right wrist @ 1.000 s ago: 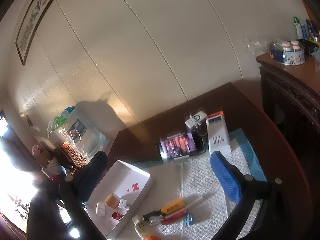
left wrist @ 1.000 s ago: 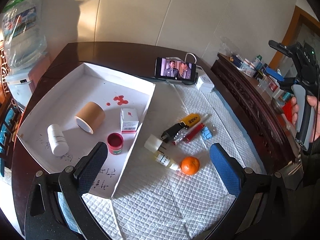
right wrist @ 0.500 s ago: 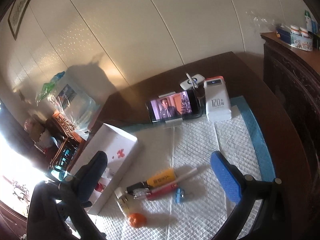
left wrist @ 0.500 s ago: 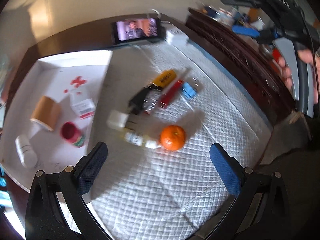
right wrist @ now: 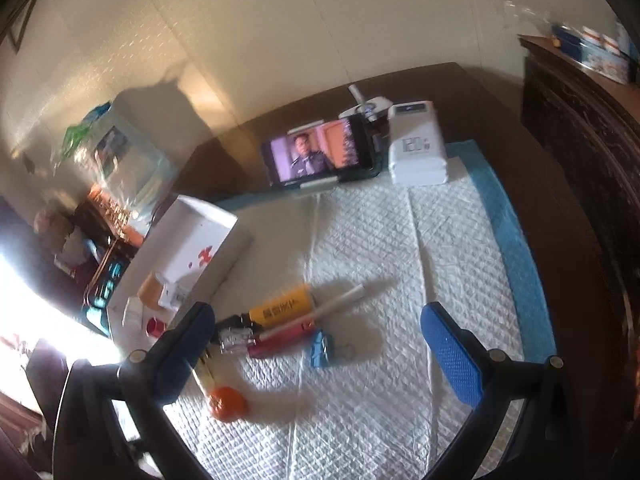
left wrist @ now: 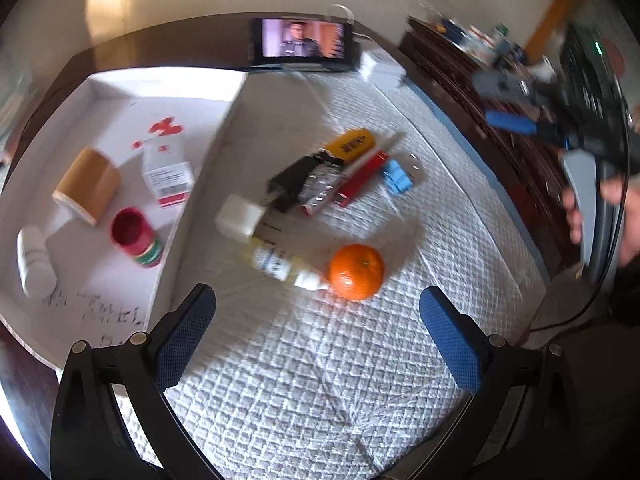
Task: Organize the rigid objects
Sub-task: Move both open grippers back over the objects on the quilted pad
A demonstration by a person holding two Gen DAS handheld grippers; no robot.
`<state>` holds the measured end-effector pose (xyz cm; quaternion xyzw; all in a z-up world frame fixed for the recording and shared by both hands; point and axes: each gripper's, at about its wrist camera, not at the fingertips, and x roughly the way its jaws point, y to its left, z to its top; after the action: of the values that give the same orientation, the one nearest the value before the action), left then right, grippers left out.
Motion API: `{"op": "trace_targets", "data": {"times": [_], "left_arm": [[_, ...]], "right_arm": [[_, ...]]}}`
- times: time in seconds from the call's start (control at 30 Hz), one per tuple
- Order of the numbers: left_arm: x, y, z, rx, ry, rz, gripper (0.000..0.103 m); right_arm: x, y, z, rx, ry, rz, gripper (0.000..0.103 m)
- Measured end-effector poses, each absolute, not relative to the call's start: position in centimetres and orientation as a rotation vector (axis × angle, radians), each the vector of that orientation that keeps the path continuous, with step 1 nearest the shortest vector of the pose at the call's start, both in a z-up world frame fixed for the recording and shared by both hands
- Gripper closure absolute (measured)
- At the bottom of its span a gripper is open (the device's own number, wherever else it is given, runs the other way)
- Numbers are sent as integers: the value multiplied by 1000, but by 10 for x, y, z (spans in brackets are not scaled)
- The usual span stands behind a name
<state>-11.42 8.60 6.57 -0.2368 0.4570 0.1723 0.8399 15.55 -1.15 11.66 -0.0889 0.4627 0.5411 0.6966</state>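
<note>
In the left wrist view, the left gripper (left wrist: 316, 332) is hanging wide open and empty just near of the orange (left wrist: 356, 271), which is lying on the pad (left wrist: 320, 380) right of the tray (left wrist: 120, 128); lowering squarely over it looks best. In the right wrist view, the right gripper (right wrist: 320, 350) is also gaping empty above the blue clip (right wrist: 322, 351), and should be keeping clear.

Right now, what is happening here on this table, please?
A person is sorting small items into a white tray. Both claws are open and hold nothing. The left claw hovers near the orange and a small bottle on the quilted pad. The right claw hangs above the blue clip. Tape, jars and a box already lie in the tray.
</note>
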Motion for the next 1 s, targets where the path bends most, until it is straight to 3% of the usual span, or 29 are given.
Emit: {"op": "trace_targets", "data": {"times": [0.37,0.47,0.57,0.63,1.0], "left_arm": [[-168,108,79,-585,843,547,0],[-171,103,68,-578,882,546,6],[-168,95,61,-554,911,536,6],[-165,93,60,-548,920,518,6],[-149,82,66,-501,925,406,6]], "right_arm": [[93,-17,88,-456,919,1449,0],[78,-20,81,-520,900,1497,1],[72,-18,71,-539,943,1513,17],[68,-15,65,-543,982,1532,33],[19,29,44,-659,966,1698,37]]}}
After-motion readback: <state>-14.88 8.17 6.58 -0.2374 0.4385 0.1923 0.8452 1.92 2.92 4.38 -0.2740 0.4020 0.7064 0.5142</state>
